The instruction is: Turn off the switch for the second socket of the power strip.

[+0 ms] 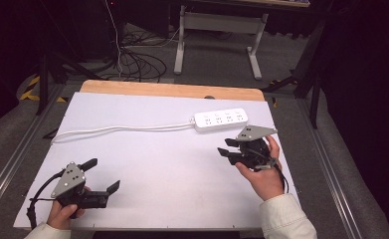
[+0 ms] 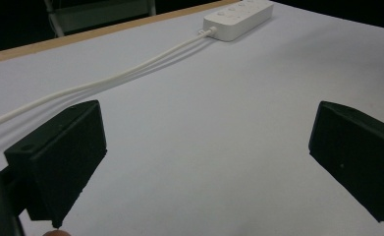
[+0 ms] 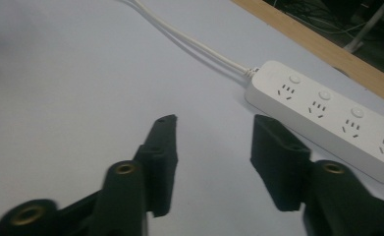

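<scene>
Left tongs sit low at the near left corner of the white worktop, held in the person's left hand. Jaws spread wide, nothing between them. In the left gripper view the tongs frame bare white surface.

White cable runs from the worktop's left edge rightward across the far half to the power strip. In the left gripper view the cable passes beyond the left jaw, well apart from it, and meets the strip far ahead.

Power strip lies flat, right of centre, toward the far edge, sockets up.

Right tongs hover just nearer than the strip, in the right hand, jaws parted and empty, pointing left. In the right gripper view the tongs stand open, with the strip just beyond the right jaw, close but not touching.
</scene>
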The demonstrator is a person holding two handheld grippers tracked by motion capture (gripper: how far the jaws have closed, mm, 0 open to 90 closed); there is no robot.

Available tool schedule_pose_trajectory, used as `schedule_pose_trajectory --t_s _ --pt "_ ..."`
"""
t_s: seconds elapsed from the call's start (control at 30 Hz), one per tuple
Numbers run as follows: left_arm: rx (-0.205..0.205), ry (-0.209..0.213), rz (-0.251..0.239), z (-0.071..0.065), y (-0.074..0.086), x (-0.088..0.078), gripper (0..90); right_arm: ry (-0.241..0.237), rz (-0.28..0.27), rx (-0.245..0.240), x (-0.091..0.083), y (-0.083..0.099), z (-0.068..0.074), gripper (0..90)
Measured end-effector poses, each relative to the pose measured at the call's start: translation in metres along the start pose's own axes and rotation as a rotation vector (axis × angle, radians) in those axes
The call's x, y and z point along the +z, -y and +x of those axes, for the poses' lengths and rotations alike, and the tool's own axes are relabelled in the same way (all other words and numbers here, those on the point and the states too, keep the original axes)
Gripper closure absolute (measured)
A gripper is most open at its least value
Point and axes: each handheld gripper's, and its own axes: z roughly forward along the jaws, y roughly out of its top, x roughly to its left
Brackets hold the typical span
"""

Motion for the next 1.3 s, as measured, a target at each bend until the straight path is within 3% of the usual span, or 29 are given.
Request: schedule_pose_trajectory --t_s 0.03,0.13,0.33,0.43,0.5,0.67,0.93,1.3 --pt "0.000 0.000 0.003 0.000 0.000 0.000 1.5 0.000 0.000 0.000 0.000 0.000 0.000 66.2" --pt "0.000 -0.003 0.007 0.000 0.001 -0.002 1.3 0.020 -0.011 -0.006 0.004 -0.006 -0.006 90.0" --pt "-0.006 -0.016 0.003 0.000 0.002 -0.005 1.4 0.063 0.001 -0.033 0.017 -0.016 -0.018 90.0" --pt "-0.007 -0.011 0.007 0.000 0.002 -0.004 1.3 0.065 0.001 -0.002 0.025 -0.022 -0.026 90.0" --pt "-0.004 -0.009 0.011 0.000 0.002 -0.004 1.2 0.054 -0.003 0.055 0.032 -0.028 -0.035 90.0" --pt "-0.006 -0.004 0.008 0.001 0.002 -0.004 1.3 0.076 0.012 0.074 0.049 -0.035 -0.047 90.0" --pt "0.007 0.000 0.016 -0.001 0.002 -0.003 1.3 0.091 0.002 0.065 0.075 -0.034 -0.060 90.0" --pt "0.004 0.006 0.014 -0.001 0.002 -0.003 1.3 0.159 -0.024 0.115 0.107 -0.029 -0.080 90.0"
